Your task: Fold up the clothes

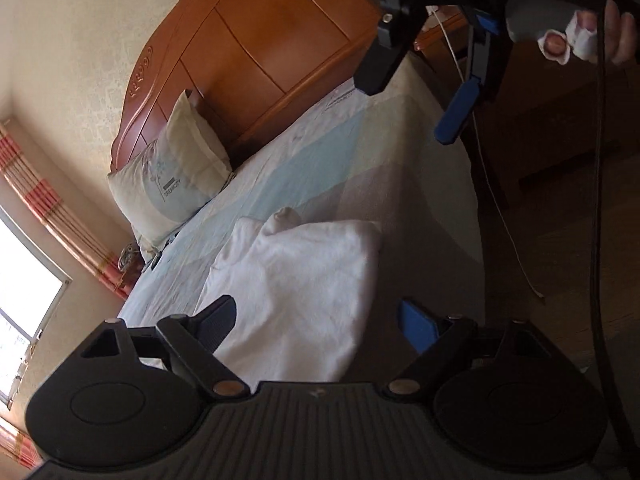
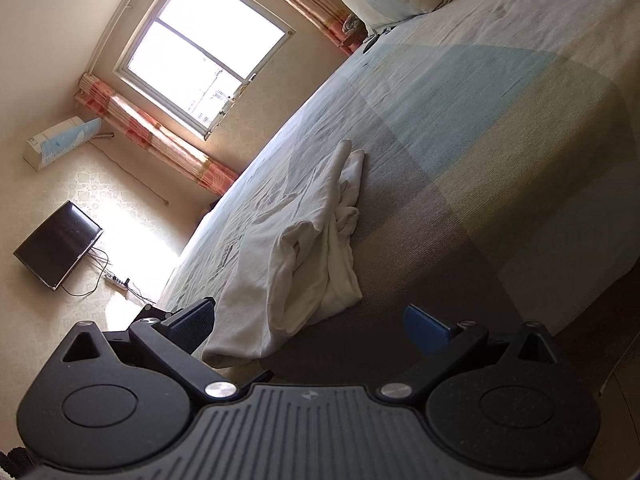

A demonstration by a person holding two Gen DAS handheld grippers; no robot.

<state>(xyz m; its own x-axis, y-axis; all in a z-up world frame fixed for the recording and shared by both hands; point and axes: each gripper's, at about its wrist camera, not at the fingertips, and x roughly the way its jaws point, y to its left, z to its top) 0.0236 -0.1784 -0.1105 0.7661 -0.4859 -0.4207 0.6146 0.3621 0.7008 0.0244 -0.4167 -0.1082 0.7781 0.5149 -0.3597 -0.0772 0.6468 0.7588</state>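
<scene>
A white garment (image 1: 304, 280) lies on the bed near its side edge, partly folded, with a bunched end pointing toward the pillow. In the right wrist view the same white garment (image 2: 304, 256) lies crumpled, a sleeve stretching up the sheet. My left gripper (image 1: 320, 320) hovers over its near end, open, with nothing between the fingers. My right gripper (image 2: 316, 320) is open too, just short of the garment's near edge. The left wrist view also shows the right gripper (image 1: 416, 104) high up at the top right, held by a hand (image 1: 576, 36), jaws apart.
The bed sheet (image 2: 460, 128) is pale blue, beige and grey. A pillow (image 1: 172, 184) leans on the wooden headboard (image 1: 260, 52). A white cable (image 1: 492, 184) hangs beside the bed. On the far wall are a window (image 2: 204, 52), a TV (image 2: 58, 250) and striped curtains (image 2: 160, 136).
</scene>
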